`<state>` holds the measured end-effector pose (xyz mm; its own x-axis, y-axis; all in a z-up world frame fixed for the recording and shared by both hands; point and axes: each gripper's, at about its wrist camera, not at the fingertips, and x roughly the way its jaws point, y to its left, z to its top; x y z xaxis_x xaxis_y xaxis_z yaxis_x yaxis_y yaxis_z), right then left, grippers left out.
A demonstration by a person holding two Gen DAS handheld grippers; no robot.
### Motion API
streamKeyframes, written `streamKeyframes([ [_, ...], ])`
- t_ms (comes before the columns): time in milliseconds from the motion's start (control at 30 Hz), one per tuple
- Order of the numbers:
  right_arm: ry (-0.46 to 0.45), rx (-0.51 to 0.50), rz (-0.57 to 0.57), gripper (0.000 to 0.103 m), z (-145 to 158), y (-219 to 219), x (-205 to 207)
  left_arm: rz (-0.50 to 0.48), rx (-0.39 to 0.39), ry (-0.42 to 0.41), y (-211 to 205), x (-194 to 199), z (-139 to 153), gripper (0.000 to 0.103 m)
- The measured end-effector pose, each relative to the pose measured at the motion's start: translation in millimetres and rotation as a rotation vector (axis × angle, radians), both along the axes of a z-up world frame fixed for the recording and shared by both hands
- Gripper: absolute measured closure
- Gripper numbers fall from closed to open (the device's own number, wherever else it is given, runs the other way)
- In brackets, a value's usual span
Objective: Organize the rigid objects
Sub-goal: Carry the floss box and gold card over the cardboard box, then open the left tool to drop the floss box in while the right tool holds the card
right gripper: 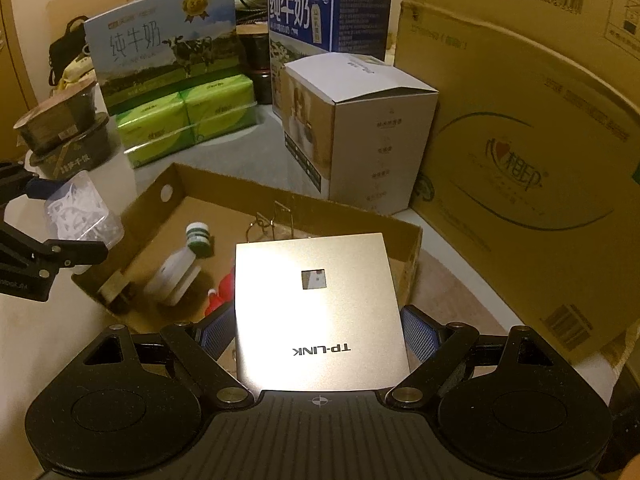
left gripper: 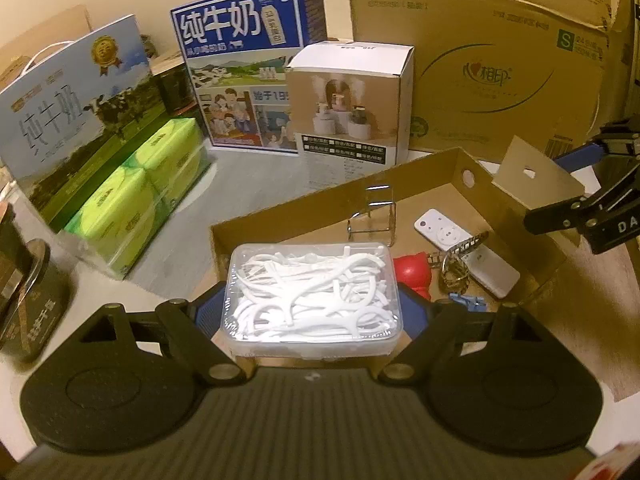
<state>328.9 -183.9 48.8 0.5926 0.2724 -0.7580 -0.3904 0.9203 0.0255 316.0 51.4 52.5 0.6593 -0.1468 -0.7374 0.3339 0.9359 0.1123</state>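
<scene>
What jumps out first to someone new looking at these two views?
Each gripper carries a load above the shallow cardboard tray: the left gripper holds a clear floss-pick box, the right gripper a gold TP-LINK box. Behind stand milk cartons and green tissue packs.

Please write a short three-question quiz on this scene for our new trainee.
1. True or false: the left gripper is shut on a clear floss box.
2. What does the right gripper hold? A) a remote B) a TP-LINK box C) a milk carton
3. Fill in: the remote and the red toy lie inside the cardboard ____.

Key: 1 true; 2 B; 3 tray
</scene>
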Motion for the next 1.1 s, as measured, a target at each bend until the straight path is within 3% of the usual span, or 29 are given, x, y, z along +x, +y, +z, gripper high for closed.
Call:
streamKeyframes([
  [400, 0.038, -0.006, -0.012, 0.017, -18.7, -0.4, 17.6, -0.04, -0.011, 0.033, -23.3, 17.8, -24.0, 0.019],
  [1100, 0.057, 0.001, -0.021, 0.017, -36.1, -9.1, 38.2, -0.071, -0.003, 0.036, -45.5, 48.5, -38.1, 0.019],
])
